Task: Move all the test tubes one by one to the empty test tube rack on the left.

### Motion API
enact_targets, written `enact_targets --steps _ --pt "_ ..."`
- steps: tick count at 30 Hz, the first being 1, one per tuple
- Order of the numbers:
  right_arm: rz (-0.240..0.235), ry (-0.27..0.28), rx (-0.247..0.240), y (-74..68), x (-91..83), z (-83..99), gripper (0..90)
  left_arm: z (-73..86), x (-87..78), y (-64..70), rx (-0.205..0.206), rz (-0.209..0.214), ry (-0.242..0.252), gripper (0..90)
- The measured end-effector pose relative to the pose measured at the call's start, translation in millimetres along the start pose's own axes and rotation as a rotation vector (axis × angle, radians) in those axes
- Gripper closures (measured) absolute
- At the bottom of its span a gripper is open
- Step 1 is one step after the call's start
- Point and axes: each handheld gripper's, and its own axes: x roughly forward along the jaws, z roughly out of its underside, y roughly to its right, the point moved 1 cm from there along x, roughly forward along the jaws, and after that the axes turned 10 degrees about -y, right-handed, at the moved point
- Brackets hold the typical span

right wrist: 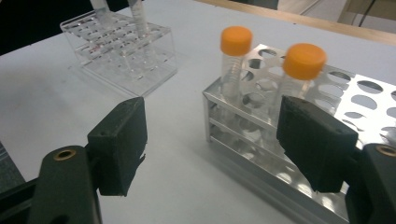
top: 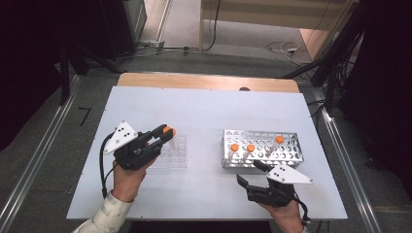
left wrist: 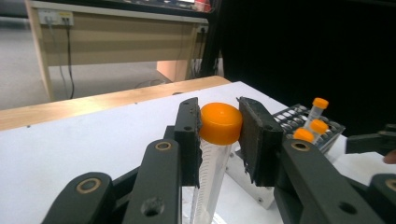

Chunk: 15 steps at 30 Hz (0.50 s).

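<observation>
**Tube pinched at the cap, hanging over the clear rack**

Left gripper (left wrist: 219, 123) is clamped on the orange cap of a clear tube (left wrist: 209, 179), jaws pressing its two sides, the body hanging down between them. In the high view that tube (top: 168, 131) sits above the clear plastic rack (top: 171, 156). Right gripper (right wrist: 212, 144) waits with jaws wide apart, holding nothing, just in front of the metal rack (right wrist: 261, 154), where capped tubes (right wrist: 236, 51) stand upright.

My read: the tube is light, stiff plastic with a smooth, slippery wall, so the ribbed cap is the sound place to grip. Squeeze too hard and it could pop sideways. The clear rack looks light too and may slide if nudged.

The white table (top: 204, 111) is flat and smooth, with a wooden edge at the far side. Beyond lie grey floor, trailing cables and dark curtains.
</observation>
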Motion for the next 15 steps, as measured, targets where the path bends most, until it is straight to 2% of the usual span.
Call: enact_targets --steps 2,5,15 --pt "0.005 -0.001 0.010 3.6 -2.2 2.2 23.2 0.4 0.1 -3.6 0.010 -0.034 -0.001 69.5" --pt "0.013 -0.003 0.011 5.6 -4.2 4.0 23.2 0.7 0.2 -9.2 0.005 -0.059 0.002 69.5" --pt "0.015 -0.004 0.017 6.3 -3.3 4.5 23.2 0.8 5.8 -20.2 0.001 -0.095 0.002 69.5"
